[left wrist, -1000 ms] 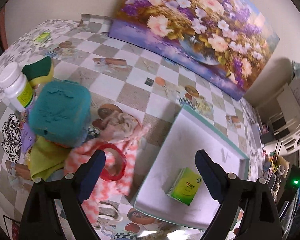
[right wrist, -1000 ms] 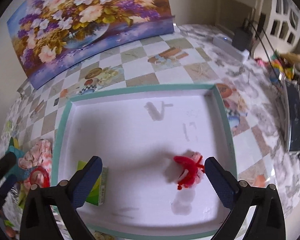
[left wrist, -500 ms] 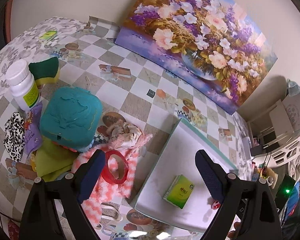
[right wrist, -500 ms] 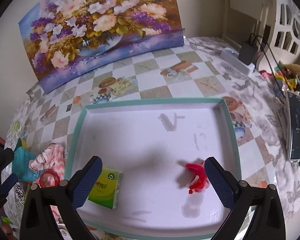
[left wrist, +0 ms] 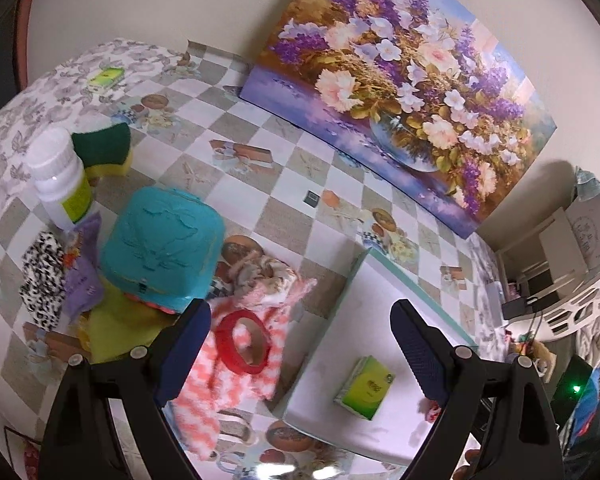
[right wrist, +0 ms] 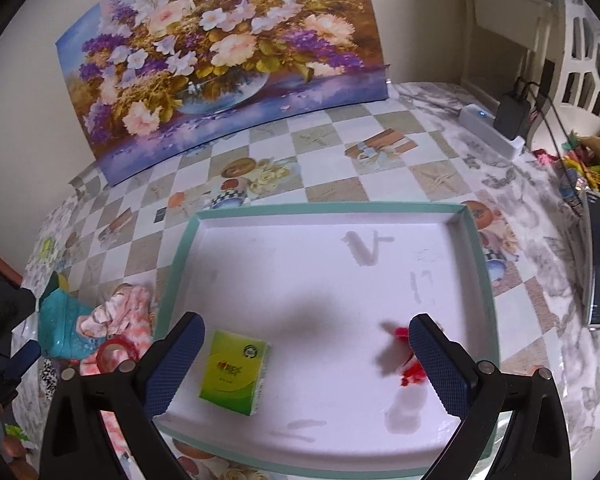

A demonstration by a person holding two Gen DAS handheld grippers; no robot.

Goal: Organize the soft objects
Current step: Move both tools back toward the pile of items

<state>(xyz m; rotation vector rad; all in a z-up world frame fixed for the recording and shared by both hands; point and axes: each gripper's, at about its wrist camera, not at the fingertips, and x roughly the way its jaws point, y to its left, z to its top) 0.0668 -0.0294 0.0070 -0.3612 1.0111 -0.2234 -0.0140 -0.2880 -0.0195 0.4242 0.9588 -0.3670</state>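
One tray [right wrist: 178, 256], one tissue pack [right wrist: 234, 372]

A large flower painting [left wrist: 400, 120] leans against the cream wall at the back of the checked tablecloth [left wrist: 260, 184]. A white bottle with a yellow-green label [left wrist: 60, 178] stands upright near the table's left edge, and off to the right a white power strip [right wrist: 488, 128] lies with a black adapter [right wrist: 512, 110] plugged in.
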